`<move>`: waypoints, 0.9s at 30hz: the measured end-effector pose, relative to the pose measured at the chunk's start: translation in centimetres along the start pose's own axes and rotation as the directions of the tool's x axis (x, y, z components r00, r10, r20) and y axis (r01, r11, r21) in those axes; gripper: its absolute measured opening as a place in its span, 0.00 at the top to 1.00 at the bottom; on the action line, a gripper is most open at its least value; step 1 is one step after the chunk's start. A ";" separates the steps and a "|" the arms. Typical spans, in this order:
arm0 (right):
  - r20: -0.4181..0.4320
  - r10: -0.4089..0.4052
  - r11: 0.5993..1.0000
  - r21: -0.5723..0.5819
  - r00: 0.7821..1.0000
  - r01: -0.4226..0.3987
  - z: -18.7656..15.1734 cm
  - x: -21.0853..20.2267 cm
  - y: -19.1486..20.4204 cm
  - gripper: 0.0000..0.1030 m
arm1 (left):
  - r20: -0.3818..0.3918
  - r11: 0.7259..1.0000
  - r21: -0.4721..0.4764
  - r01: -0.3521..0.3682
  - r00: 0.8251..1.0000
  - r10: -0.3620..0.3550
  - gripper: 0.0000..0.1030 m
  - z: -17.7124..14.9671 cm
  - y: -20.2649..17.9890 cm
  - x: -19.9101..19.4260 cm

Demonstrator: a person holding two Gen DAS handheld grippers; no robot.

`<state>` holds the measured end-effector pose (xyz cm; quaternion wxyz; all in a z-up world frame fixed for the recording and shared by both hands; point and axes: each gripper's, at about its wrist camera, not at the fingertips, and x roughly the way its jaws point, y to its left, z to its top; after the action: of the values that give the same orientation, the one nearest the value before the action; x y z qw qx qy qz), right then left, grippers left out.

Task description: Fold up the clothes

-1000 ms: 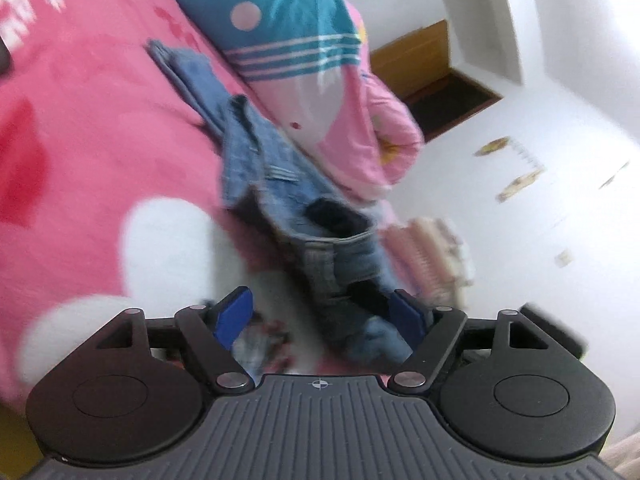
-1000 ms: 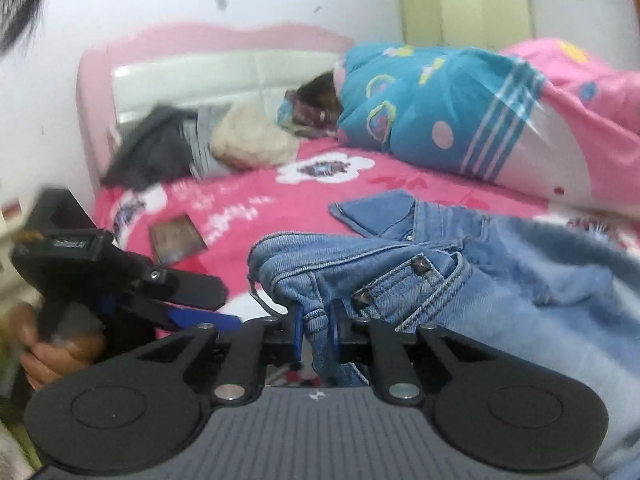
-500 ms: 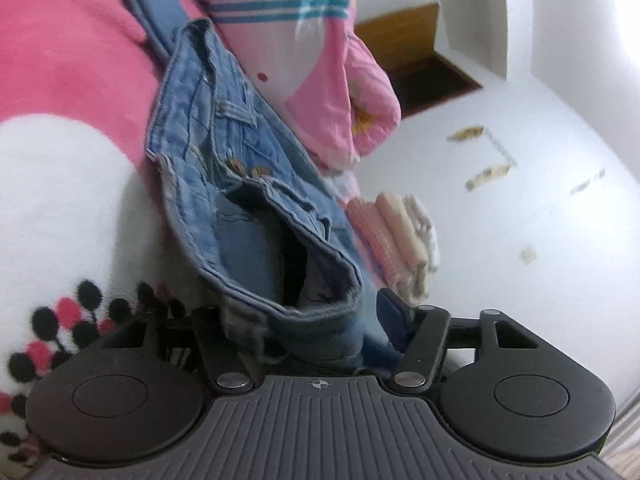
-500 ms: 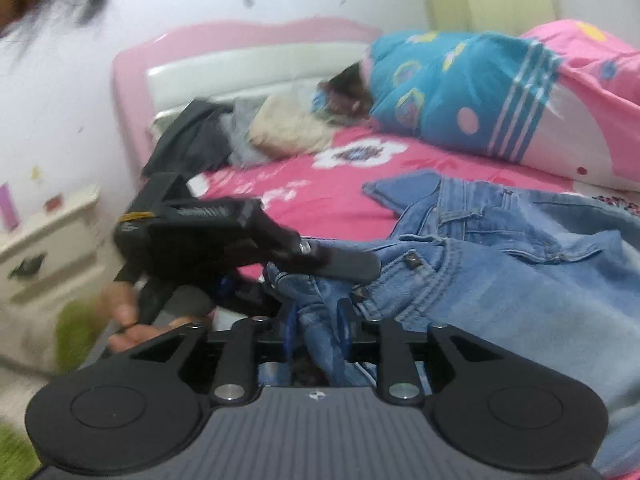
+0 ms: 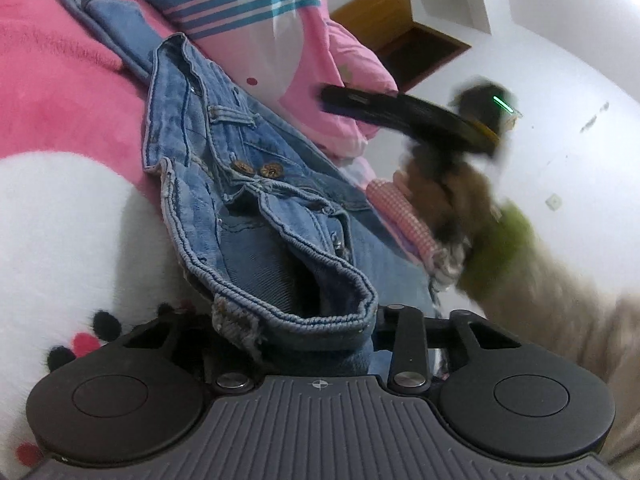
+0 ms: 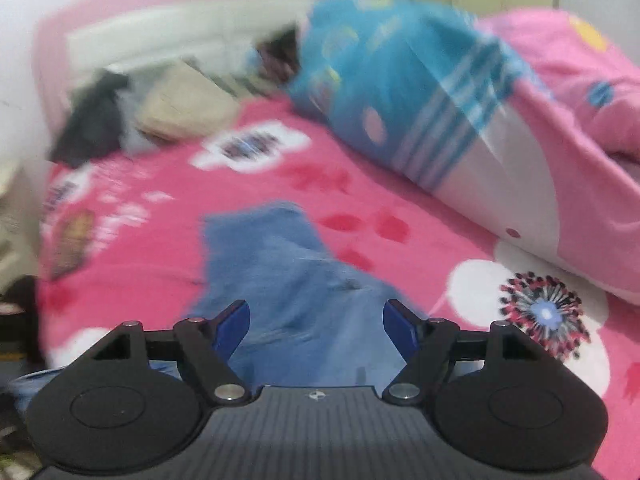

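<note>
Between the closing left gripper [image 5: 304, 340] jaws, jeans [image 5: 248, 216] waistband on bed.

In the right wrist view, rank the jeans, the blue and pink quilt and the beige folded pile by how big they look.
1. quilt, largest.
2. jeans; they lie nearer the camera, so this is unsure.
3. beige folded pile, smallest, also farthest away.

Faded stitched denim jeans [image 5: 256, 216] lie on a fuzzy pink fleece blanket [image 5: 60, 120].
</note>
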<state>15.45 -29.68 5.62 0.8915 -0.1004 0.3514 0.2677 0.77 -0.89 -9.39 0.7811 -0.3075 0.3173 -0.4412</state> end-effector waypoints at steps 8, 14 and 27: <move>-0.232 0.090 0.985 0.164 0.969 -0.053 0.3 7.9 -5.9 0.35 | 0.006 0.999 0.046 -0.006 1.000 0.006 0.82 -0.1 0.4 -0.3; -0.172 0.006 0.999 0.047 0.985 0.002 0.0 6.0 -3.5 0.94 | 0.030 0.997 0.069 -0.044 0.999 0.042 0.89 0.4 0.1 0.0; 0.150 -0.244 0.958 -0.114 0.958 0.262 3.0 -3.8 3.1 0.97 | 0.158 0.984 0.122 -0.131 0.981 0.111 0.92 0.1 -2.6 -3.0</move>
<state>13.16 -27.53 10.43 0.9314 -0.1854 0.2562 0.1802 -1.68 0.70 -6.71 0.8468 -0.2679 0.2458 -0.3883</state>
